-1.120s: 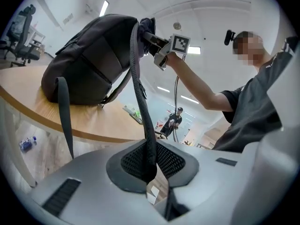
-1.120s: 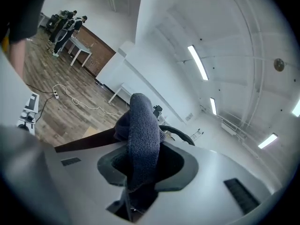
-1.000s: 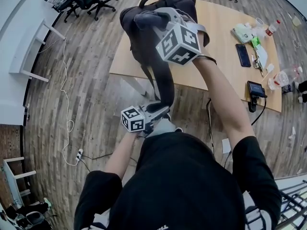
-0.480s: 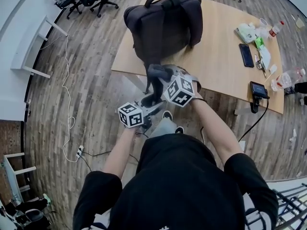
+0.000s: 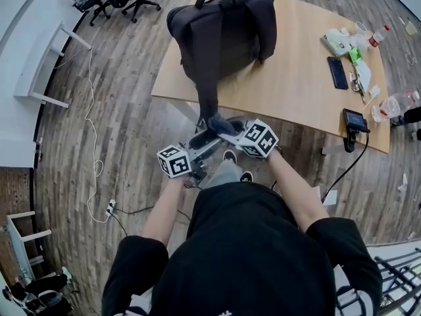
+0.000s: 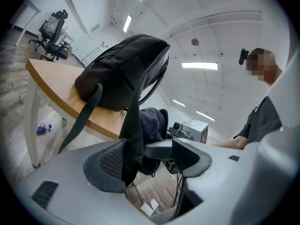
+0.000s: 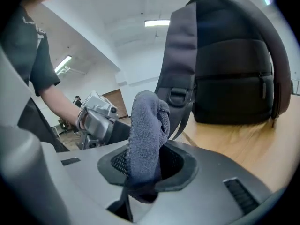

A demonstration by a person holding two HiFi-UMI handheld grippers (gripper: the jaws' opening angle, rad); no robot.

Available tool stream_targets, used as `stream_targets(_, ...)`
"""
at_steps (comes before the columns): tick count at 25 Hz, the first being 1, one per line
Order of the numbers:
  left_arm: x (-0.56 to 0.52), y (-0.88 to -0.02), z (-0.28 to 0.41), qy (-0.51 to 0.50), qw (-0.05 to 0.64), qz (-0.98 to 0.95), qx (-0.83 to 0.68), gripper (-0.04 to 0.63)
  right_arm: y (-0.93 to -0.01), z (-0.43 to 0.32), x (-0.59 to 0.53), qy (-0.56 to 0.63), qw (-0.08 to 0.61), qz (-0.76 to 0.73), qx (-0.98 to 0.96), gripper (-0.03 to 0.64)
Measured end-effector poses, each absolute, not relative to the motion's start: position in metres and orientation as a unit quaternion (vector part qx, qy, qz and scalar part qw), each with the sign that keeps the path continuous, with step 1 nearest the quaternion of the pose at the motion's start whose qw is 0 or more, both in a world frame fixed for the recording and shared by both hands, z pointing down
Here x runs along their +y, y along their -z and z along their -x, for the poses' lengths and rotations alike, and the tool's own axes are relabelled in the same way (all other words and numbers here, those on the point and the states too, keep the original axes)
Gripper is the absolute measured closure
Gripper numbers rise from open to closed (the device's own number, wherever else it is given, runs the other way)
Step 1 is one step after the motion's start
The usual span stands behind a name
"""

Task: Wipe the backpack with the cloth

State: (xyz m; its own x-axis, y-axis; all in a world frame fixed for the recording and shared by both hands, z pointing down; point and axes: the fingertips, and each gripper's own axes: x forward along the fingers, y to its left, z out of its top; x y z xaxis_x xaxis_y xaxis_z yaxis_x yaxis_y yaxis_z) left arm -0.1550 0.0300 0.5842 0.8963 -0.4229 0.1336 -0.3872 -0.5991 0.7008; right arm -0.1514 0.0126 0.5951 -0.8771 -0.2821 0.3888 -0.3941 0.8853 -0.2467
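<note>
1. The backpack point(image 5: 223, 31) stands on the worktop point(image 5: 296, 91), ahead of and above both sets of jaws. One strap point(image 5: 207, 94) hangs off the near edge.
2. Left gripper point(image 6: 150, 153): the jaws have just been opening and stand wide. The strap hangs loose between them, lying against one pad, not pinched.
3. Right gripper point(image 7: 145, 165): the jaws are narrow, clamped on the cloth point(image 7: 147, 135), which stands up out of them. The strap is just beyond the jaws.
4. Judged step: wiping, at the strap's lower end, with the strap released.
5. Next move calls for carrying the clamped cloth to an unwiped face, while the left jaws steady the backpack.
</note>
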Motion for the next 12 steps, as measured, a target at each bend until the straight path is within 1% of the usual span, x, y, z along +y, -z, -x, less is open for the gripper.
stream_targets(3,0.031,-0.587,0.155,0.023,0.387,-0.893,-0.229,0.298,-0.605,0.151,0.029,-0.164,0.175,-0.157,-0.958,0.506)
stream_targets(6,0.03,-0.587,0.157,0.032,0.388,-0.891,-0.233,0.298,-0.605,0.155,0.04,-0.141,0.186,-0.126,-0.964,0.506)
stream_targets(9,0.032,-0.586,0.156,0.036,0.391,-0.891,-0.228,0.291,-0.607,0.161,0.055,-0.072,0.239,-0.078,-0.965,0.506)
stream_targets(12,0.034,-0.586,0.155,0.027,0.384,-0.896,-0.223,0.288,-0.6,0.158,0.041,0.002,0.276,-0.095,-0.956,0.506)
